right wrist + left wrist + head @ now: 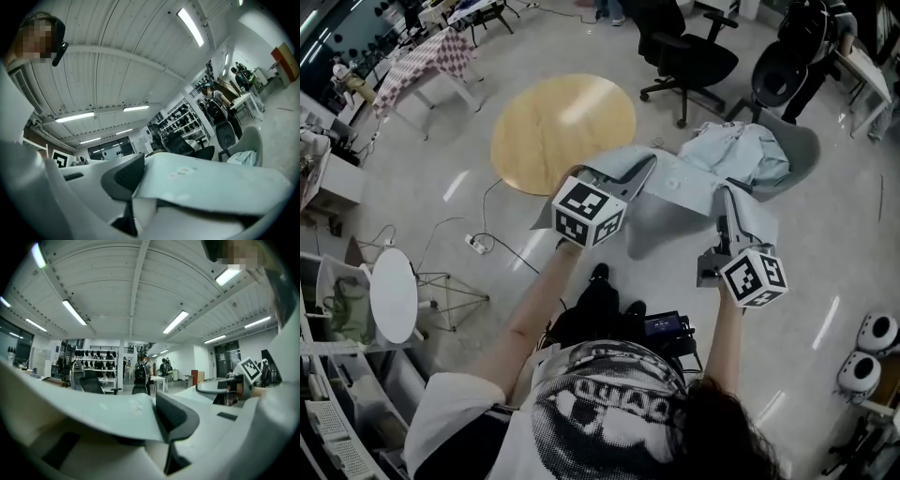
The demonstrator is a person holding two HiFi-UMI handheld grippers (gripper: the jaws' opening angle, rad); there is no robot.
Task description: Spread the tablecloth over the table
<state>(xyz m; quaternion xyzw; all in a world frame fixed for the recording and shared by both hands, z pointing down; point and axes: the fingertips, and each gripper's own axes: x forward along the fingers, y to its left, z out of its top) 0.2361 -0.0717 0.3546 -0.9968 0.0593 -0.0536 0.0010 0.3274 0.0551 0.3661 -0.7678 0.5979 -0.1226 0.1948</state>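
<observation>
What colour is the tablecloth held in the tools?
The tablecloth is plain pale blue-grey, with no pattern; it shows best in the head view.

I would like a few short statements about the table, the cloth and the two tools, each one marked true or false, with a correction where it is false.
1. The tablecloth already covers the round wooden table. False: the table top is bare, and the cloth hangs in the air beside it.
2. The left tool and the right tool are each closed on an edge of the tablecloth. True.
3. The far part of the tablecloth rests on a grey chair. True.
4. The tablecloth has a checked pattern. False: it is plain pale blue-grey.
</observation>
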